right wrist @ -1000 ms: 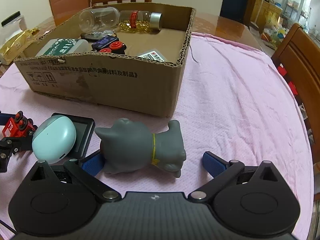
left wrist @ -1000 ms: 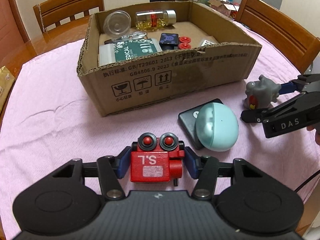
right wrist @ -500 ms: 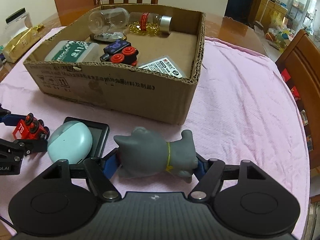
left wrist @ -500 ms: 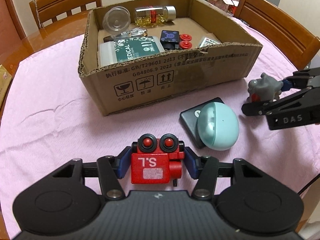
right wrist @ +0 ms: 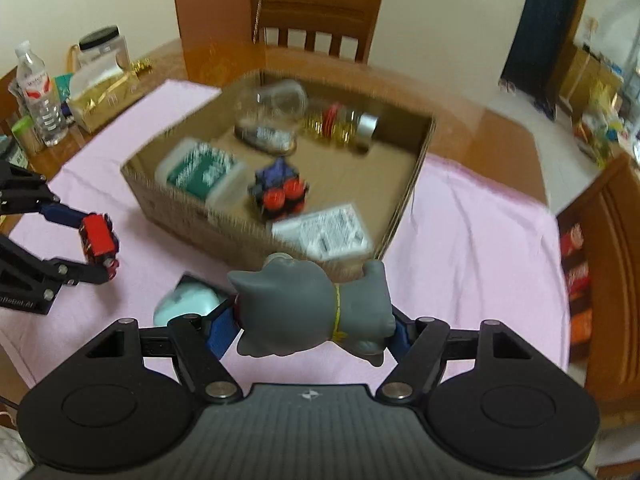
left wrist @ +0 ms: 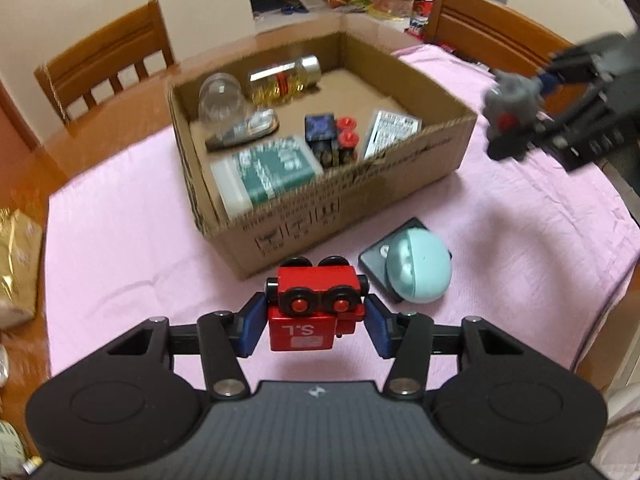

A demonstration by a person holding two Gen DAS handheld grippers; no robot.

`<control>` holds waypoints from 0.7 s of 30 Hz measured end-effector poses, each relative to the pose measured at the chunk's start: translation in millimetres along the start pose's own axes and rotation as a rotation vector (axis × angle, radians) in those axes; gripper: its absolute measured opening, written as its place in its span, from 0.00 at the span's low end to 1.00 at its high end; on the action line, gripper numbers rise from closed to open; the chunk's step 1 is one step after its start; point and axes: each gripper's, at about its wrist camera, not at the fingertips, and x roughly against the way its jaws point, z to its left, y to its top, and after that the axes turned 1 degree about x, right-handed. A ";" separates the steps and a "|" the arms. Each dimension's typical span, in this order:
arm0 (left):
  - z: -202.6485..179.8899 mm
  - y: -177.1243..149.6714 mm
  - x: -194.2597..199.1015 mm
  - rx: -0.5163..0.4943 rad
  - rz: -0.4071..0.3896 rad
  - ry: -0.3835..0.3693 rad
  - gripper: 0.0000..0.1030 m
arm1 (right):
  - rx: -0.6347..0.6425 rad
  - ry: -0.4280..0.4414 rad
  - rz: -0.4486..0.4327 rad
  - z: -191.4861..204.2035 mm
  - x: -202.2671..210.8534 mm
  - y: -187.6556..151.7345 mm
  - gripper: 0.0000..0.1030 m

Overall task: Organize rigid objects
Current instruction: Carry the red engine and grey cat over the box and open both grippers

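Two grippers, each lifting one toy clear of the pink tablecloth (left wrist: 120, 248) in front of one open cardboard box (left wrist: 352, 196).

The left gripper (left wrist: 315, 322) pinches one red toy train (left wrist: 314, 312) between its blue pads; the right gripper (right wrist: 316, 326) clamps one grey cat figure (right wrist: 308, 308) across its body. On the cloth beside the box lie one pale-blue egg-shaped case (left wrist: 420, 272) resting on one dark flat square device (left wrist: 374, 260). Inside the box: two clear jars, one empty (left wrist: 220, 98) and one with gold contents (left wrist: 284, 78), one green-labelled container (left wrist: 272, 172), one dark-blue toy car with red wheels (left wrist: 330, 138), one white printed packet (left wrist: 390, 132). Two wooden chairs (left wrist: 104, 56) stand behind the table in the left wrist view.
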 end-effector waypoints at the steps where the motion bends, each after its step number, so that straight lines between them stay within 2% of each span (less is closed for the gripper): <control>1: -0.8 2.0 3.3 -0.012 -0.009 0.000 0.50 | 0.008 -0.003 -0.015 -1.7 1.6 5.6 0.74; 9: -0.3 17.8 21.1 -0.013 -0.037 -0.012 0.50 | 0.033 0.014 -0.068 -10.0 -2.4 35.6 0.74; 16: 6.2 55.1 33.3 -0.026 -0.111 0.021 0.50 | 0.040 0.008 -0.084 -25.4 -30.7 70.0 0.74; 21: 9.0 83.7 24.6 -0.034 -0.147 0.045 0.50 | 0.031 0.008 -0.073 -35.6 -55.9 89.1 0.74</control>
